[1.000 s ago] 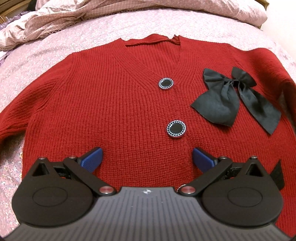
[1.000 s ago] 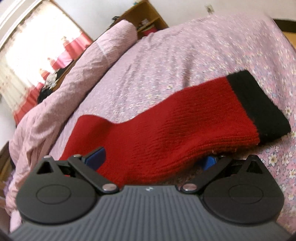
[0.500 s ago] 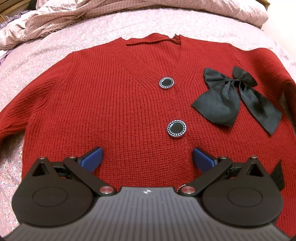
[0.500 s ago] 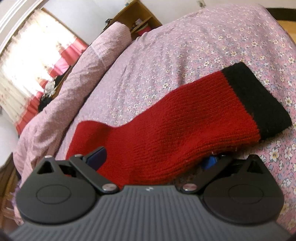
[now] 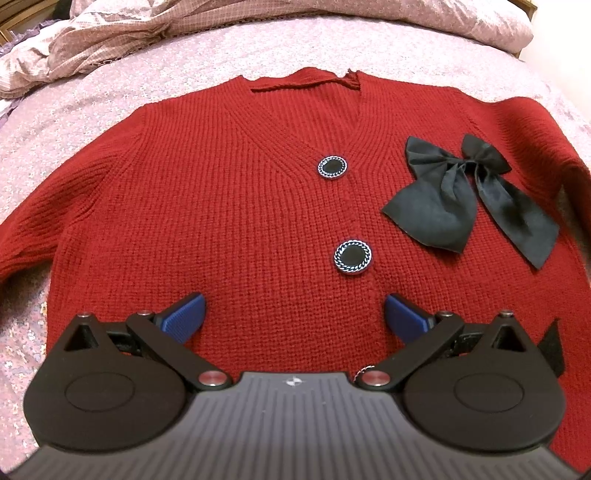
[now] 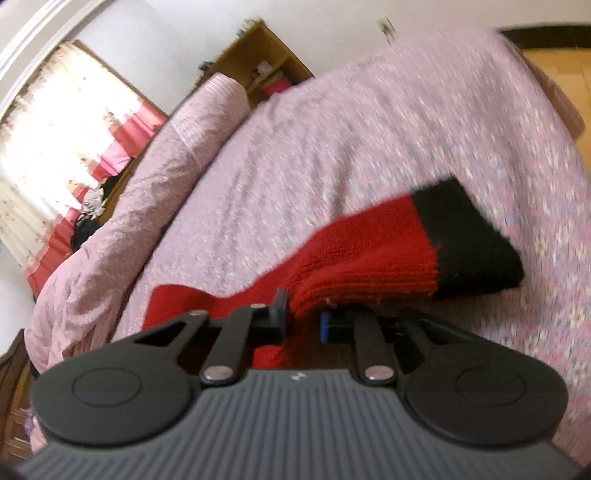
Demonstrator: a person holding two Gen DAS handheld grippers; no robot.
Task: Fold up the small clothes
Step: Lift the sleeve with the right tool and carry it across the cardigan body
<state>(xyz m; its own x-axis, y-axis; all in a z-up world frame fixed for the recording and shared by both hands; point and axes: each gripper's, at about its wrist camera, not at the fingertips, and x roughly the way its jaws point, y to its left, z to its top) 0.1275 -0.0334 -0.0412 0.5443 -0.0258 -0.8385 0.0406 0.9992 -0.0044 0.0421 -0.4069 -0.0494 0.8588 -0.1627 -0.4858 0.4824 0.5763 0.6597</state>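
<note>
A red knit cardigan (image 5: 221,206) lies flat and face up on the bed, with two black buttons (image 5: 352,256) and a black bow (image 5: 454,199) on its right chest. My left gripper (image 5: 293,317) hovers open over the lower front, blue pads (image 5: 184,317) wide apart with nothing between them. In the right wrist view the cardigan's red sleeve (image 6: 369,251) with its black cuff (image 6: 469,240) is lifted off the bedspread. My right gripper (image 6: 303,317) is closing, and its jaws pinch the bunched edge of that sleeve.
The pink flowered bedspread (image 6: 369,129) stretches around the cardigan. A crumpled quilt (image 5: 147,26) lies along the far side, seen as a long roll (image 6: 155,177) from the right. A wooden shelf (image 6: 258,66), a curtained window (image 6: 62,129) and wooden floor (image 6: 554,74) lie beyond the bed.
My right gripper's jaws went from wide open around the sleeve to pinched on it, and the sleeve has lifted off the bed. The left gripper has not moved.
</note>
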